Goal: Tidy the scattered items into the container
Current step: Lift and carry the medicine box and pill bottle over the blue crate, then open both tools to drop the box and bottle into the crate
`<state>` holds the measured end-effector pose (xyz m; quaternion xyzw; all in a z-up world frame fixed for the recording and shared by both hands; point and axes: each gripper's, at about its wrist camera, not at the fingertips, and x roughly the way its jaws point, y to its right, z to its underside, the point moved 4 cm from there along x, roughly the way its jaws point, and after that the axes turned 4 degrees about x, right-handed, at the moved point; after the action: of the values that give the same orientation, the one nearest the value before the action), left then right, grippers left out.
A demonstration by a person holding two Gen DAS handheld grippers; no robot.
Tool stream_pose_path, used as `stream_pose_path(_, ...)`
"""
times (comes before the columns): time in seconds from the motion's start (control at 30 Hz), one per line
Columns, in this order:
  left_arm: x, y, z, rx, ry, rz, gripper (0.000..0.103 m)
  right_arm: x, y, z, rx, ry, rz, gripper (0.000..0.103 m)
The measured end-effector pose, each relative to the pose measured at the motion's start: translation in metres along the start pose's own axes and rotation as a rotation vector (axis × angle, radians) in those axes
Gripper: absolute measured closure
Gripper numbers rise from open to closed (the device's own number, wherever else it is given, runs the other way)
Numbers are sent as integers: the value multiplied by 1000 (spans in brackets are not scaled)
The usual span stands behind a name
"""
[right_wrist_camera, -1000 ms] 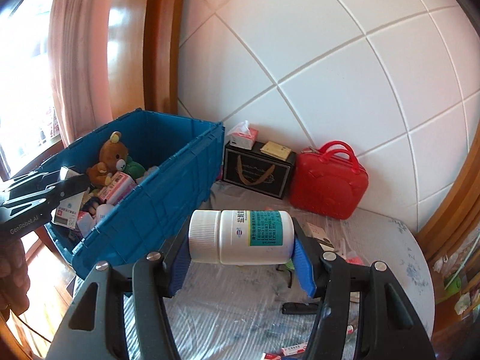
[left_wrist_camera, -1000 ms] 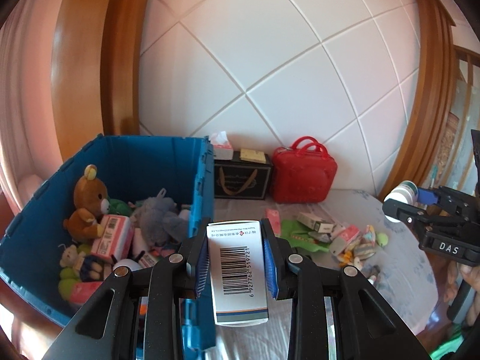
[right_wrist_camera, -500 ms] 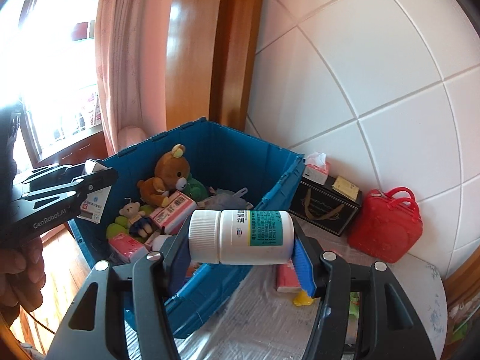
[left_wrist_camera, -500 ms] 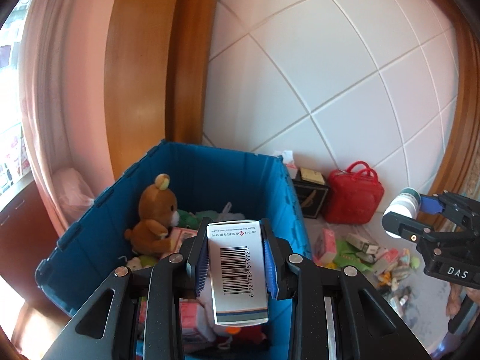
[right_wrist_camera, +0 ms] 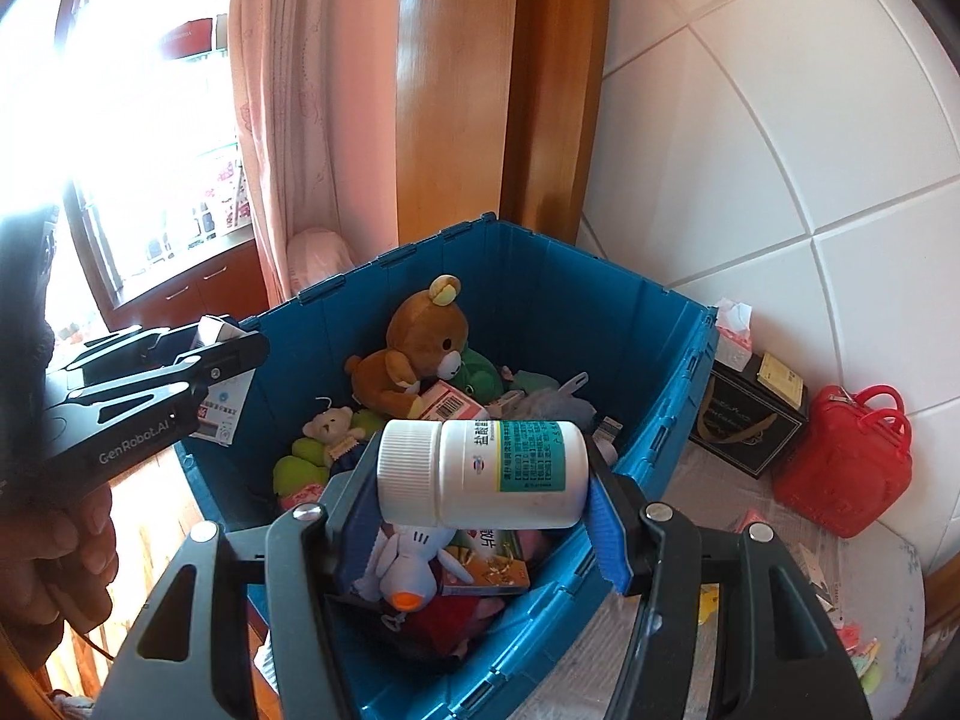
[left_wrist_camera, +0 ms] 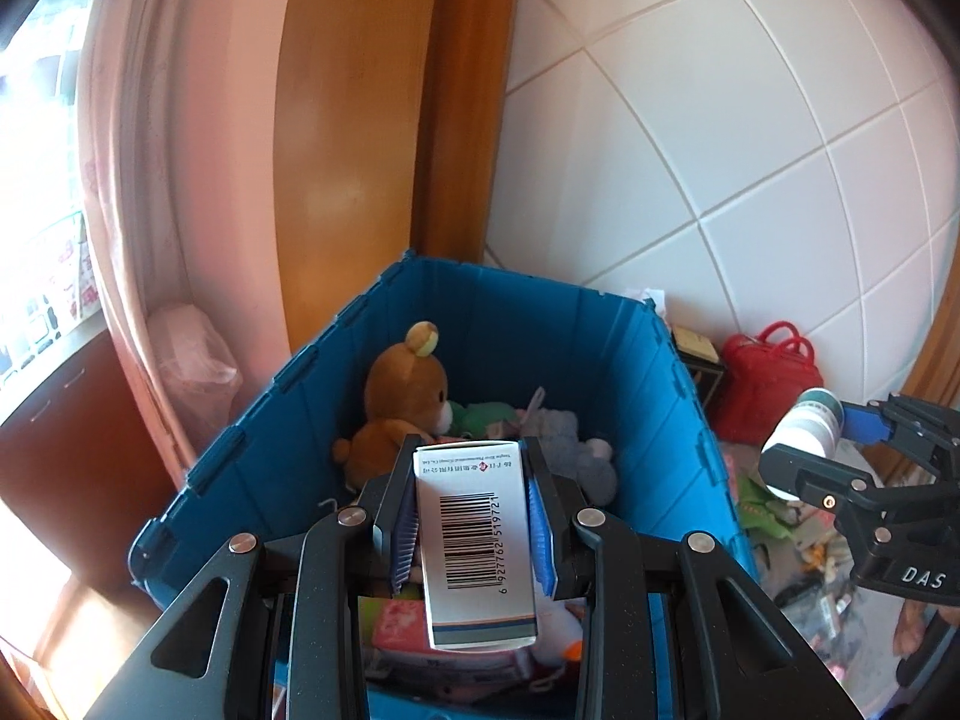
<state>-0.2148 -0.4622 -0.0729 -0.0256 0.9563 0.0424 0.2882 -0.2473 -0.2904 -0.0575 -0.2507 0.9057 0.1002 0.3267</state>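
Above the blue bin (right_wrist_camera: 654,360), already stocked with plush toys and cartons, the left gripper (left_wrist_camera: 474,525) clamps a barcoded box (left_wrist_camera: 474,540) and the right gripper (right_wrist_camera: 480,507) a white bottle (right_wrist_camera: 486,474); neither is dropped yet, and small items (left_wrist_camera: 822,546) remain scattered on the table (right_wrist_camera: 876,564).

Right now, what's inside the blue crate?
Blue crate holds a brown teddy bear, small cream bear, white duck plush and boxes. Lower layers are covered.

The left gripper (left_wrist_camera: 474,516) and right gripper (right_wrist_camera: 480,492) both tilt downward, each clamped, blue pads (left_wrist_camera: 543,534) pressed inward on their loads.
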Motion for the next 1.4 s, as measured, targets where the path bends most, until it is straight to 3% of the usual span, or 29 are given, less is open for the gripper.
stream_pose_path(0.47, 22, -35, -7, -10, -16, -15, 73, 33, -22, -14, -7, -21, -9, 45)
stream_pose_path(1.17, 33, -50, -14, -8, -10, -18, 72, 51, -24, -21, 13, -14, 6, 45)
stream_pose_path(1.2, 32, -53, -14, -24, -3, -36, 58, 51, -24, -22, 12, -10, 13, 41)
stream_pose_path(1.23, 32, -56, -15, -40, 0, -50, 38, 50, -23, -23, 12, -5, 18, 21)
stream_pose_path(1.27, 31, -58, -16, -55, 11, -58, 0, 49, -22, -23, 13, 5, 25, 11)
stream_pose_path(1.3, 30, -59, -16, -61, 20, -62, 1, 47, -21, -24, 13, 17, 31, 0)
stream_pose_path(1.4, 30, -57, -15, -42, 20, -51, 1, 44, -20, -24, 4, 22, 35, 0)
